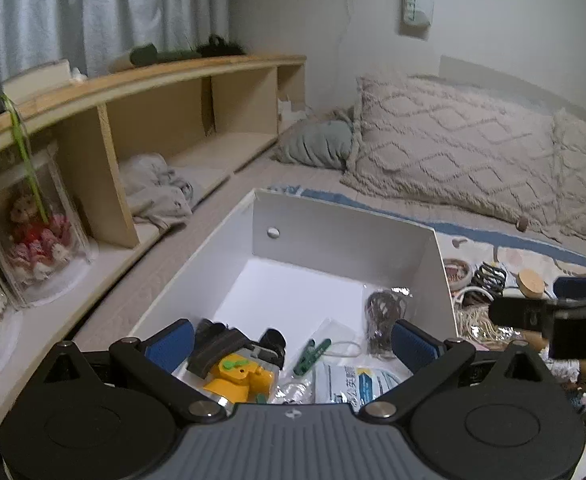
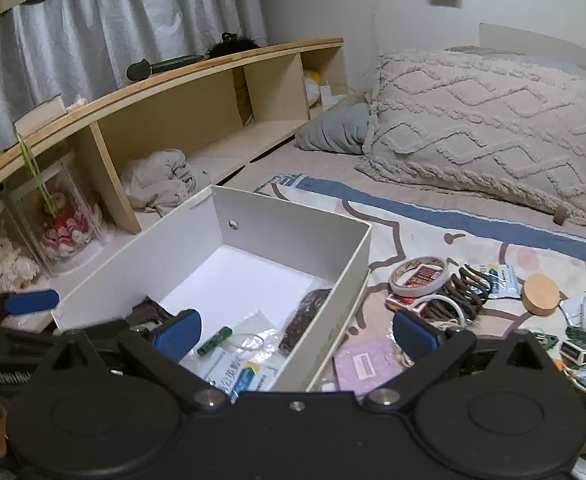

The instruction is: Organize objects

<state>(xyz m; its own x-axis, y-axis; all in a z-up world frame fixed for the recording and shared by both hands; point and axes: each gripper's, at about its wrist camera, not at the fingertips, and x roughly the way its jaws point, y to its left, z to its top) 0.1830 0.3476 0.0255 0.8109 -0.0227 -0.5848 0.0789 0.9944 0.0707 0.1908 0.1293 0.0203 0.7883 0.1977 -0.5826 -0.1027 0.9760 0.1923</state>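
so both tools are released and empty: the left gripper (image 1: 293, 344) hangs over the white box (image 1: 345, 220), the right gripper (image 2: 295, 334) straddles its right wall; the loose pile lies at two o'clock from the right one, nearer that hand: tape roll (image 2: 418, 276), wooden lid (image 2: 541, 294), purple packet (image 2: 367, 364) just under its right finger; packet print unreadable, "good luck" legible above the curtain (image 2: 105, 32).

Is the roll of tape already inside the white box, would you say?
No, the roll of tape lies on the bedspread outside the white box, to its right beside the dark hair clips.
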